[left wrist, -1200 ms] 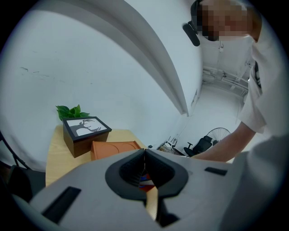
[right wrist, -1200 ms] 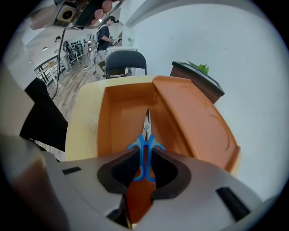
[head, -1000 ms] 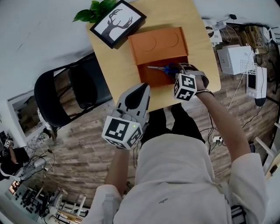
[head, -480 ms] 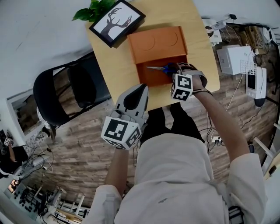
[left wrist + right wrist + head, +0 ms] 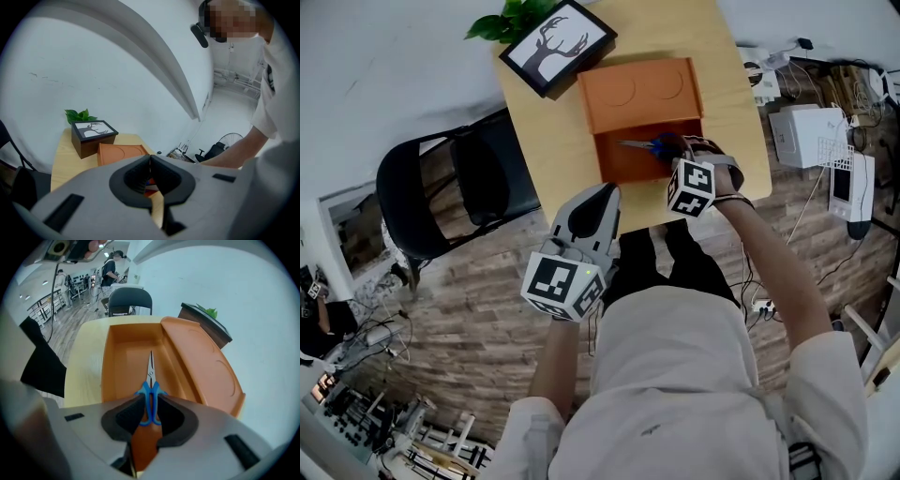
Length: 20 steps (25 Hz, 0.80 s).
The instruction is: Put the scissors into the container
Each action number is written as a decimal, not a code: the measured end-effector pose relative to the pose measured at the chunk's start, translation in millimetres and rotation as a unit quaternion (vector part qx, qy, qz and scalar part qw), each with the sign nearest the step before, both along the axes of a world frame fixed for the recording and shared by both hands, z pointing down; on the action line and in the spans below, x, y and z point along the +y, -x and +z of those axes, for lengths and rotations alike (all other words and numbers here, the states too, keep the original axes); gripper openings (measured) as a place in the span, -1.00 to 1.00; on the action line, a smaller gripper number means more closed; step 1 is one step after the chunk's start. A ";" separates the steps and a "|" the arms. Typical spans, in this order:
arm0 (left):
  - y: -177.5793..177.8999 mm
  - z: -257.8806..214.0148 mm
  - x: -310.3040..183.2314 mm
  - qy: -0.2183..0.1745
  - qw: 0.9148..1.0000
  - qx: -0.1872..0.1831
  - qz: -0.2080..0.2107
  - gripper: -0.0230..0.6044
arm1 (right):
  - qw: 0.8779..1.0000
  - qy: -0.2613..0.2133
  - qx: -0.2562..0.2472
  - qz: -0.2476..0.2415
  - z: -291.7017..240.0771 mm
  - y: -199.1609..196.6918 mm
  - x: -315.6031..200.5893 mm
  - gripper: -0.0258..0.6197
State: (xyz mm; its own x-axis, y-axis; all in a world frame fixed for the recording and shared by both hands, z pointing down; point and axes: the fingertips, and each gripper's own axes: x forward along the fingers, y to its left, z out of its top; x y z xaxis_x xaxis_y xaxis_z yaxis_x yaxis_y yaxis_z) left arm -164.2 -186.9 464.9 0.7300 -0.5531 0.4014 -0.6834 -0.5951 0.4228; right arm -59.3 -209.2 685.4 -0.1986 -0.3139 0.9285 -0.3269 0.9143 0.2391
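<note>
Jaws first: how do they stand?

On the right gripper (image 5: 150, 401) they press in on the blue handles of the scissors (image 5: 150, 380). On the left gripper (image 5: 150, 159) they meet at the tips with nothing between them.

Where are the scissors?

Over the open well of the orange container (image 5: 110, 366), inside its walls. Whether the tips touch its floor I cannot tell. The lid (image 5: 206, 366) lies open along the well's far side.

Which way do they point?

The blades are closed and point straight away from the right gripper. Their long axis is in line with its jaws and runs along the well's length. In the head view that is toward the person's left.

And the left gripper?

It is at the counter's near edge, apart from the container.

What about the surface and the room?

The counter (image 5: 539, 141) is light wood. At its far corner a framed deer picture (image 5: 556, 45) stands just beside the lid, with a green plant (image 5: 502, 19) behind it. A black chair (image 5: 441, 197) sits at the counter's left side on a wood-plank floor (image 5: 478, 309). A white box (image 5: 806, 131) and cables lie on the floor to the right.
</note>
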 end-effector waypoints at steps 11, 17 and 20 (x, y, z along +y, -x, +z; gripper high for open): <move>-25.6 -20.2 33.1 -0.019 0.999 -0.004 -0.027 -0.90 | 0.997 -0.048 -0.053 0.020 -55.9 -21.2 17.1 -0.66; -46.6 -34.7 56.9 -0.031 0.998 -0.005 -0.050 -0.90 | 0.994 -0.080 -0.072 0.012 -89.7 -39.9 35.0 -0.68; -58.0 -40.1 70.5 -0.038 0.997 -0.006 -0.063 -0.90 | 0.992 -0.097 -0.079 0.000 -105.9 -49.9 46.7 -0.70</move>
State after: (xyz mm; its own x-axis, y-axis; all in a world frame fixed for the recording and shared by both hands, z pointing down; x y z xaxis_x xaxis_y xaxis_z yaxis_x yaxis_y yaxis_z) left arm -106.3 -116.4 424.8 0.6483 -0.6688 0.3638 -0.7595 -0.5341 0.3714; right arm -9.3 -162.6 579.5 -0.3368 -0.4828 0.8084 -0.3738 0.8565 0.3558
